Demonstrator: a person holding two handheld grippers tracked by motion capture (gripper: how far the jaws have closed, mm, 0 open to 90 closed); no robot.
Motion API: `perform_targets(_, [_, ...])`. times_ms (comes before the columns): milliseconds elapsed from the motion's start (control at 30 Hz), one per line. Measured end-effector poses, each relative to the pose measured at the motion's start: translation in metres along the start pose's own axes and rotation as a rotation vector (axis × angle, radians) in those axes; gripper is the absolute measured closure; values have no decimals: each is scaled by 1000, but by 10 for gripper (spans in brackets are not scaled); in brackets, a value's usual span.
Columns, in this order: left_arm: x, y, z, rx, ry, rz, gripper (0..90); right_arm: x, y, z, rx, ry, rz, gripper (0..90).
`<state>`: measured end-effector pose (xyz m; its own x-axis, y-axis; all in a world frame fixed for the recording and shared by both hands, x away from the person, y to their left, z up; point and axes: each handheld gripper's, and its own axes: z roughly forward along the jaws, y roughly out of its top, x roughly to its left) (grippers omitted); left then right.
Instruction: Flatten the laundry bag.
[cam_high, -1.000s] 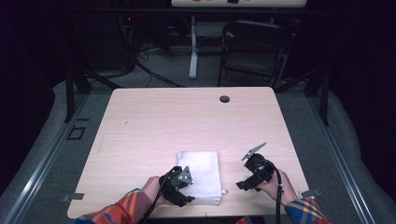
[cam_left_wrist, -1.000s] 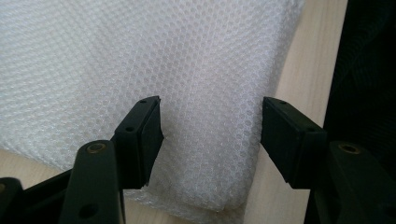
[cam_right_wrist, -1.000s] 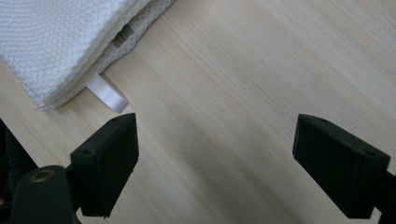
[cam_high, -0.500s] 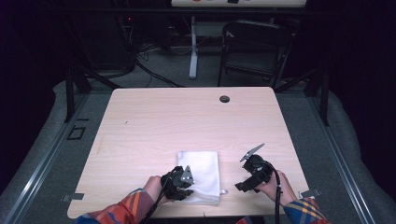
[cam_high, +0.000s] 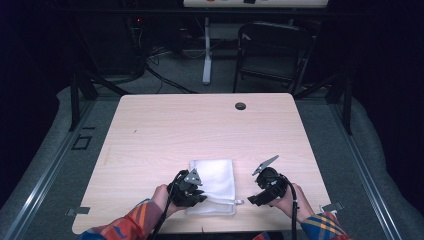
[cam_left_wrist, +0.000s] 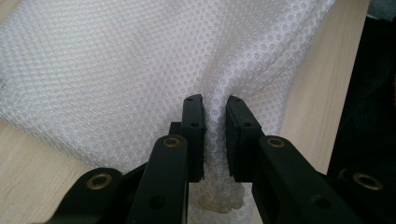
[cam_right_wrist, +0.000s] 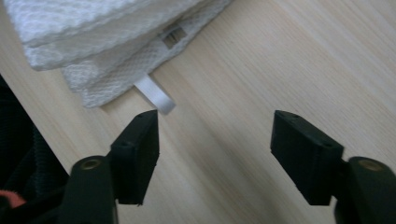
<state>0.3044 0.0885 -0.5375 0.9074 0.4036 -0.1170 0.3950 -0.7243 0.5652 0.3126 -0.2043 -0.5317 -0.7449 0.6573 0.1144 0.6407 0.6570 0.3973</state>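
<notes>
A folded white waffle-weave towel (cam_high: 216, 176) lies near the table's front edge. My left gripper (cam_high: 199, 198) sits at the towel's near-left corner; its jaws have just been closing. In the left gripper view my left gripper (cam_left_wrist: 215, 105) is shut on a raised fold of the towel (cam_left_wrist: 116, 70), which bunches between the pads. My right gripper (cam_high: 251, 201) rests to the right of the towel. In the right gripper view my right gripper (cam_right_wrist: 215, 126) is open over bare wood with nothing between its jaws, which have just been closing. The towel (cam_right_wrist: 93, 32) and its white loop tag (cam_right_wrist: 156, 95) lie just beyond the left fingertip.
The light wooden table (cam_high: 200, 130) has a dark cable grommet (cam_high: 240, 106) near its far edge. A folding chair (cam_high: 272, 50) and cables stand on the floor behind it. The towel lies close to the table's front edge (cam_left_wrist: 322, 93).
The left gripper has pressed in on the towel's near-left corner and pinched it. Both hands have stayed nearly where they were.
</notes>
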Motion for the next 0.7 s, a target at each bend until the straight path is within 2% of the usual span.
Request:
perform_targets(33, [1, 0, -1, -13, 2, -11, 794, 5, 2, 1, -10, 7, -24, 421])
perform_targets(67, [1, 0, -1, -13, 2, -11, 794, 5, 2, 1, -10, 7, -24, 421])
perform_targets(133, [2, 1, -3, -17, 4, -19, 793, 11, 4, 3, -16, 14, -45, 553])
perform_targets(167, [2, 1, -3, -17, 4, -19, 794, 11, 4, 3, -16, 14, -45, 553])
perform_targets(200, [3, 1, -3, -20, 7, -28, 793, 15, 6, 4, -20, 30, -73, 645])
perform_targets(233, [3, 1, -3, -19, 5, -32, 793, 18, 7, 5, -29, 32, -88, 693])
perform_targets(267, [3, 1, -3, -19, 5, -32, 793, 18, 7, 5, -29, 32, -88, 693])
perform_targets(300, [4, 1, -3, -19, 4, -38, 792, 23, 9, 6, -45, 31, -108, 775])
perform_targets(433, [5, 1, -3, -20, 2, -47, 792, 31, 13, 8, -74, 52, -129, 843])
perform_targets(467, [6, 1, -3, -19, 3, -48, 791, 35, 16, 10, -75, 62, -153, 867])
perform_targets(667, [8, 1, -4, -30, 6, -66, 792, 48, 24, 19, -91, 81, -192, 883])
perform_targets(700, [8, 0, -4, -34, 5, -70, 792, 52, 28, 23, -90, 81, -210, 885])
